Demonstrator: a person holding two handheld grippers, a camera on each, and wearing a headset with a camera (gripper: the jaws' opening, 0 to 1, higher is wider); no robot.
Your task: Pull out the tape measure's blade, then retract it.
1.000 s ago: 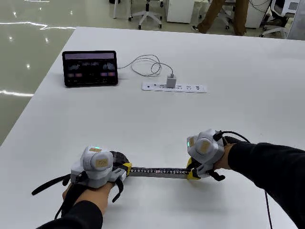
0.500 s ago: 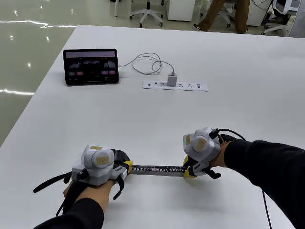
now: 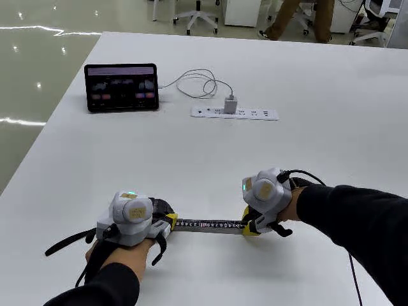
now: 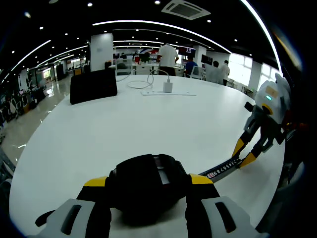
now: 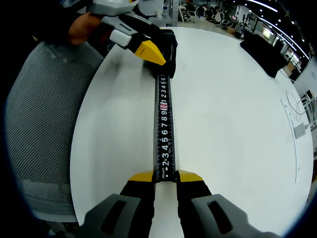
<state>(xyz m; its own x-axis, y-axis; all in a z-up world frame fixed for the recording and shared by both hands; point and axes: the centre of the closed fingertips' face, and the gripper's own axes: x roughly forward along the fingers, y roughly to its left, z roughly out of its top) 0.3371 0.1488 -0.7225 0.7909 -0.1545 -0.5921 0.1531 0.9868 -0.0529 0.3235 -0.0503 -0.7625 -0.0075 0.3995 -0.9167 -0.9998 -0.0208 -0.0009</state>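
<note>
Watching this one from the side. The left claw (image 3: 167,222) is clamped snugly on the chunky black rubbery tape measure case (image 4: 146,184). Its jaws are spread about as wide as the case, with one yellow tip on either side. The right claw (image 5: 166,176) is almost closed, and its two yellow tips pinch the free end of the dark steel blade with white numerals (image 5: 163,119), down at the lowest numbers.

The case sits between the left claw's jaws, low on the white tabletop (image 3: 255,159). The blade comes out of it and bridges the gap straight across to the right claw, lying close along the table.

My guess on handling is that the case is light, grippy and solid, so squeezing it across its flat sides like this looks right. The blade is the fussy part. It's thin, slick and springy, stiff only along its length, and likely to kink if twisted. It's also probably spring-loaded, so it will want to whip back. I'd hold it at the very tip and feed it home slowly rather than let it fly.

The long axis is simply the line from claw to claw. Seen from the right claw, the blade runs dead ahead off the jaws with its printed face up. The numbers climb away from the right claw toward the left one. The case's mouth faces the right claw.
</note>
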